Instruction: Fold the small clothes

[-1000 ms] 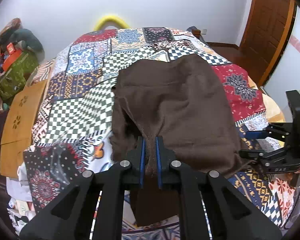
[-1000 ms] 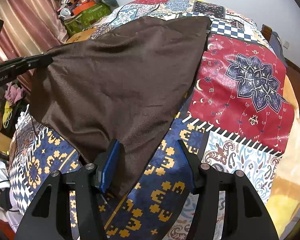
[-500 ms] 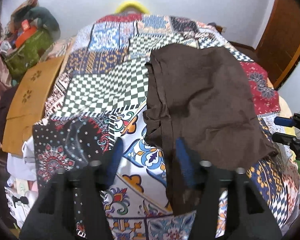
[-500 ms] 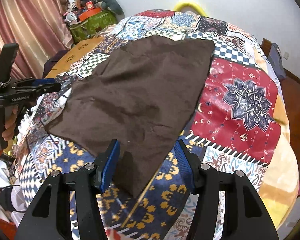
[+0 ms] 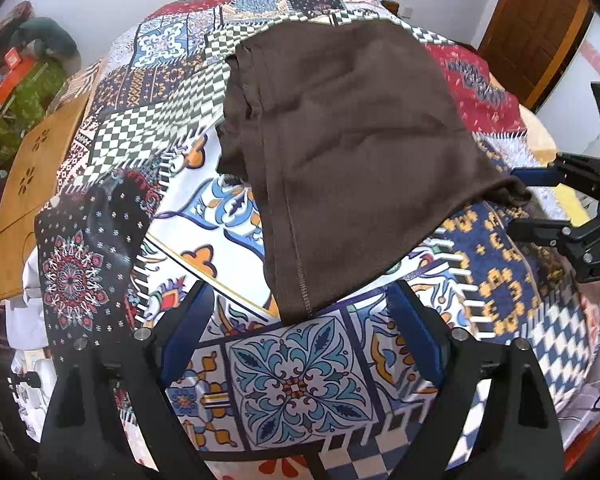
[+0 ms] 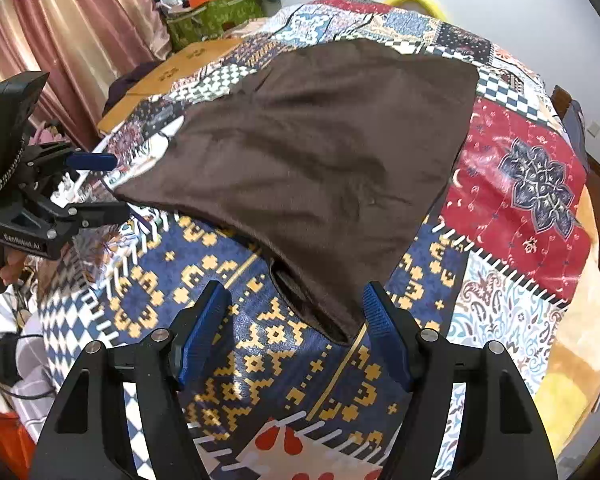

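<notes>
A brown garment lies flat on your patchwork-covered table, long axis running from the near edge toward the far edge. The left gripper body reads "GenRobot.AI". Its jaws have just opened wide, holding nothing, straddling the near hemmed corner. Your right gripper, also just widened, stands empty around another near corner.

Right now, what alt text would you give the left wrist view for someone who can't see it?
A brown garment lies on a patchwork tablecloth, its stitched corner between the open left gripper fingers, untouched. The right gripper is at its far right corner.
</notes>
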### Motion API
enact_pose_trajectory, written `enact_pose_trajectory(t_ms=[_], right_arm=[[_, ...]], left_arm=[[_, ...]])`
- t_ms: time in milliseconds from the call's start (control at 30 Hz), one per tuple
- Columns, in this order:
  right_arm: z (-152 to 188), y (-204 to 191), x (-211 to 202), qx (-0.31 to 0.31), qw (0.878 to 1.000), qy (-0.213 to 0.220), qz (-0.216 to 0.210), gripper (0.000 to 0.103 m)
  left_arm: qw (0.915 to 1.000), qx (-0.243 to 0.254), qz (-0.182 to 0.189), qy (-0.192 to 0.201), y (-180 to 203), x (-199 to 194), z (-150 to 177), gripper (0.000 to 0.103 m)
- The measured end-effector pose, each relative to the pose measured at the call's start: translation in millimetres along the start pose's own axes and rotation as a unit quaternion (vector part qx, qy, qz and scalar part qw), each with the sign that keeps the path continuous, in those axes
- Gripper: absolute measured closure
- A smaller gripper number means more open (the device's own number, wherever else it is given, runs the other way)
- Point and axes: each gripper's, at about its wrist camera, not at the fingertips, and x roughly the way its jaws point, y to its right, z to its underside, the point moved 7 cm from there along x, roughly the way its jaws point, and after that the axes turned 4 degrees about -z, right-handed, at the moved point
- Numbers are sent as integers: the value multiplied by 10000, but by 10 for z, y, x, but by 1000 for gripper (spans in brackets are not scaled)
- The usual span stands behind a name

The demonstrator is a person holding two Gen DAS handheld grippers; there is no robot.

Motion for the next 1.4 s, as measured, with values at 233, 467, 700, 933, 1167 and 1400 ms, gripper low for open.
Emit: enact_pose_trajectory(t_ms=[233, 467, 700, 933, 1167, 1400], right_arm=[[-143, 78, 83, -39, 10000, 43, -16, 35], [-255, 106, 202, -190, 9998, -12, -68, 36], [-372, 176, 351, -383, 9992, -134, -63, 55], [-481, 215, 399, -462, 9989, -58, 12, 84], [-458, 161, 232, -401, 9990, -60, -190, 90], [-225, -114, 23, -580, 9977, -119, -335, 90]], left_arm=[[9994, -43, -296, 162, -77, 163, -207, 5], [9962, 417, -681, 353, -63, 387, -543, 5], [9955, 710, -483, 401, -16, 576, -809, 22], [9989, 167, 294, 327, 0, 651, -954, 67], [9989, 246, 297, 249, 81, 495, -877, 85], [9984, 254, 504, 26, 177, 140, -436, 85]])
